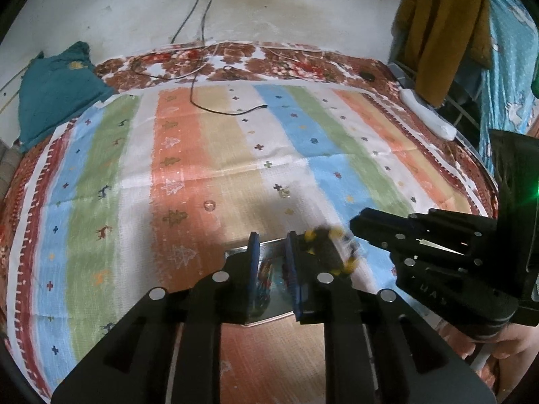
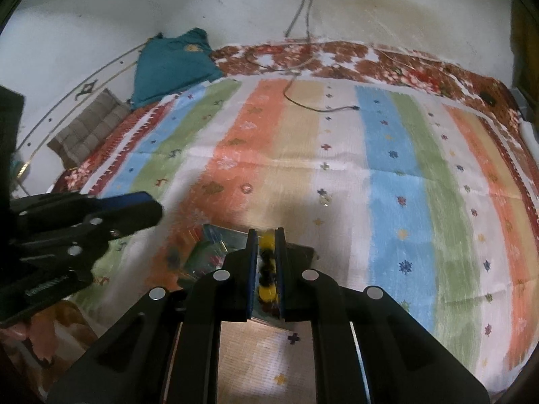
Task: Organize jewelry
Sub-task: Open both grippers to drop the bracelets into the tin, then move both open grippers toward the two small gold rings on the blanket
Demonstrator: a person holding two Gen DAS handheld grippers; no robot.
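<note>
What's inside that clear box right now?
In the clear box, blurred red and dark pieces show through the left gripper. The right gripper holds a yellow-and-black beaded piece above it, hiding the rest.

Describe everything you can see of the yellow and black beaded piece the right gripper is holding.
The beaded piece is a string of round yellow and black beads, glossy like plastic, though blurred. It sits pinched between the blue pads of the right hand-held gripper, held above the clear box on the striped cloth. Its clasp and full length are hidden.

two tongs (image 1: 273, 235) (image 2: 266, 234) — one tray (image 1: 269, 247), one bracelet (image 2: 267, 294)
</note>
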